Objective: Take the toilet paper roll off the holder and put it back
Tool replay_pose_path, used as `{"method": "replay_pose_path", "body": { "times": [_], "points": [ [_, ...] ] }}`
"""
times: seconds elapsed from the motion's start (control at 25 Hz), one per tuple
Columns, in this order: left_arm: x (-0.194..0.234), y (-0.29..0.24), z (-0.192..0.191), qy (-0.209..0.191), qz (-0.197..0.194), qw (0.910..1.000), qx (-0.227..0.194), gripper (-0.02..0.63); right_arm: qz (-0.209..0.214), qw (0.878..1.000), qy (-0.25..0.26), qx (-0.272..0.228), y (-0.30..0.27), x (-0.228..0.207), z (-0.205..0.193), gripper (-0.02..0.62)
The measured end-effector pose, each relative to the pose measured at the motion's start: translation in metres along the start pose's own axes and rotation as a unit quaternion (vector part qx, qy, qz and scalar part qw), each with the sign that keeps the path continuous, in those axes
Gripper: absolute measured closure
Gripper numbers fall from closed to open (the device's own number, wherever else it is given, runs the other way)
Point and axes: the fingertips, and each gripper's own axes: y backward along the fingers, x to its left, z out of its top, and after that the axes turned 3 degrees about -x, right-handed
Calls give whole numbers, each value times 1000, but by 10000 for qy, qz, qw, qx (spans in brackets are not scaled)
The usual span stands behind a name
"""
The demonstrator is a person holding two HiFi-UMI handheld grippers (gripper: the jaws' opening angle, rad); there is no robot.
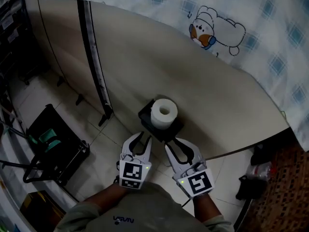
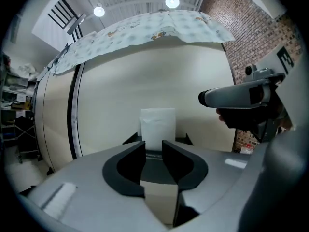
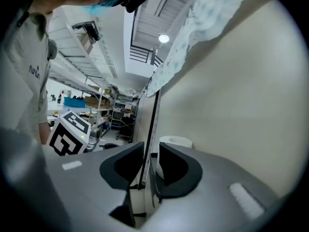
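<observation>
So the 2 grippers sit side by side. The left gripper (image 1: 141, 135) and right gripper (image 1: 175, 143) both have their fingers slightly apart, nothing in them. Just past them, the toilet paper roll (image 1: 163, 112) stands on its black holder (image 1: 145, 116), right against the beige panel (image 1: 159, 62).

The left gripper (image 1: 140, 141) and right gripper (image 1: 177, 148) point forward side by side, close together, each with jaws slightly apart and empty.

A toilet paper roll (image 1: 163, 113) stands on its black holder (image 1: 175, 129). The left gripper (image 1: 141, 138) and right gripper (image 1: 176, 145) hover near, jaws parted.
</observation>
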Motion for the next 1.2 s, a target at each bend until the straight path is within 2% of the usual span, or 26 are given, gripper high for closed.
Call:
{"method": "replay_pose_path", "body": {
  "times": [0.2,0.36,0.48,0.72,0.92,1.2],
  "points": [
    [27,-7,-2,71,-112,9999,-15,517,295,9932,952,609,-40,4,15,480],
    [40,-13,-2,123,-327,9994,-22,514,506,9764,1521,1445,-64,2,8,465],
    [49,-17,-2,152,-479,9987,-29,511,480,9628,1859,1901,-76,-2,6,444],
    [57,-21,-8,228,-825,9963,10,511,278,9397,2240,2570,-91,-16,1,412],
    [63,-23,-12,255,-1072,9939,37,511,230,9194,2276,3199,-100,-27,-16,385],
    [59,-24,-19,212,-1048,9942,146,511,569,8943,2379,3746,-102,-26,-37,354]
  ]
}}
